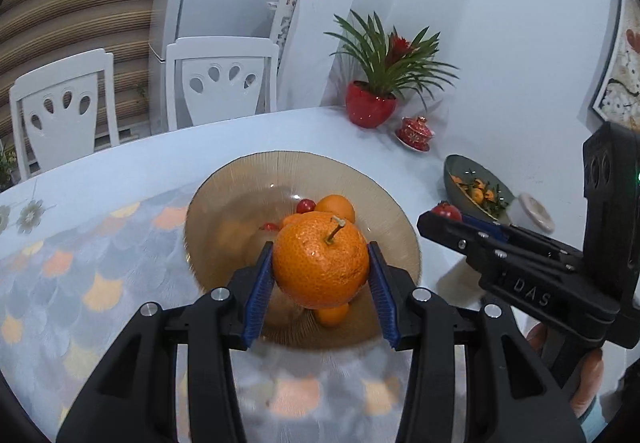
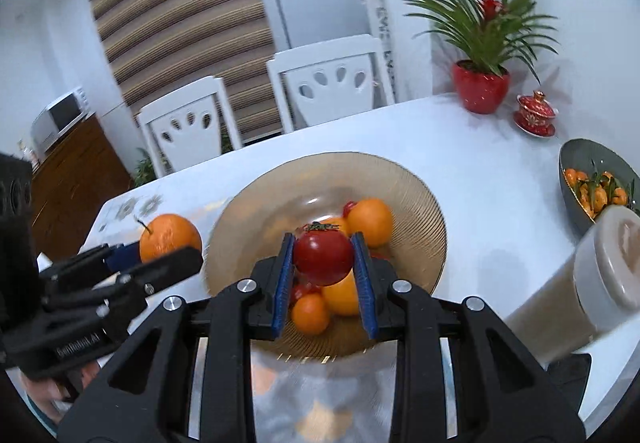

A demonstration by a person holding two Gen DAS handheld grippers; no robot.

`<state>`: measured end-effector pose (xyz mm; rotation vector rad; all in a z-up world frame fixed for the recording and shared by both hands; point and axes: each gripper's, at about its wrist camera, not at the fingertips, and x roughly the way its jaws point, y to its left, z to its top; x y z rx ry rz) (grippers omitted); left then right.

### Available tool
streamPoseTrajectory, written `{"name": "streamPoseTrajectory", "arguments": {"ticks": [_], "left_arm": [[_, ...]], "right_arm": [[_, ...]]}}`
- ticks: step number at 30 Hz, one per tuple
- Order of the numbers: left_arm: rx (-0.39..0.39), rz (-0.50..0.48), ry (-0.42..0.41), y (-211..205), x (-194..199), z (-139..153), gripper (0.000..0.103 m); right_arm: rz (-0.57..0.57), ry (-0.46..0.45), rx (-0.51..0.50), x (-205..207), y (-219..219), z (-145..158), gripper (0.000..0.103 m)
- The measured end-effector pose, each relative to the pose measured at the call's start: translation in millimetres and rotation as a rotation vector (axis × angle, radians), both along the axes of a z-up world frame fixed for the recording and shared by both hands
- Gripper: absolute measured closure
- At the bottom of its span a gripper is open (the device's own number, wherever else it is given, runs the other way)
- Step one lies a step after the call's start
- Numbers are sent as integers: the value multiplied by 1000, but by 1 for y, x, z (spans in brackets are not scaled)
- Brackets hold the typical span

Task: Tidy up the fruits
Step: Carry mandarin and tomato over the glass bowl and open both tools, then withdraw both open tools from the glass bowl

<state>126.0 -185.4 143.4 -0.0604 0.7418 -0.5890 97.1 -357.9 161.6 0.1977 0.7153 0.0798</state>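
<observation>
Gripping a large stemmed orange citrus fruit (image 1: 320,261) between its blue-padded jaws, the left gripper (image 1: 320,275) holds it above the near side of the ribbed amber glass bowl (image 1: 224,199). The right gripper (image 2: 323,275) has its jaws clenched on a round red tomato with a green calyx (image 2: 323,257), above the same bowl. Smaller oranges (image 2: 370,221) lie inside the bowl. Bowl stands on the white surface (image 2: 480,179); a grey dish of tangerines (image 2: 588,159) sits well apart.

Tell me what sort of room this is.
Probably a home dining room: white dining chairs stand at a clothed table, a microwave sits on a wooden sideboard, and a fruit bowl serves as centrepiece.
</observation>
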Motion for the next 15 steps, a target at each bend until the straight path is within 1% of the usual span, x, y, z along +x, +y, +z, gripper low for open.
{"name": "streamPoseTrajectory", "arguments": {"ticks": [5,8,9,10,11,12,15], "left_arm": [[59,-11,6,-24,30,-22,59],[62,-12,18,-33,44,-34,59],[56,-12,20,-34,45,-36,52],[44,-15,18,-35,46,-37,31],[32,4,-1,-33,45,-36,22],[19,14,-20,-31,44,-35,20],[6,12,-12,-25,42,-31,21]], "right_arm": [[-40,46,53,41,-18,-17,74],[-32,62,80,59,-21,-21,73],[-23,65,82,63,-20,-21,72],[-11,68,83,67,-18,-21,65],[-10,64,84,68,-18,-20,58],[-12,55,84,67,-18,-19,51],[2,53,93,60,-19,-22,51]]}}
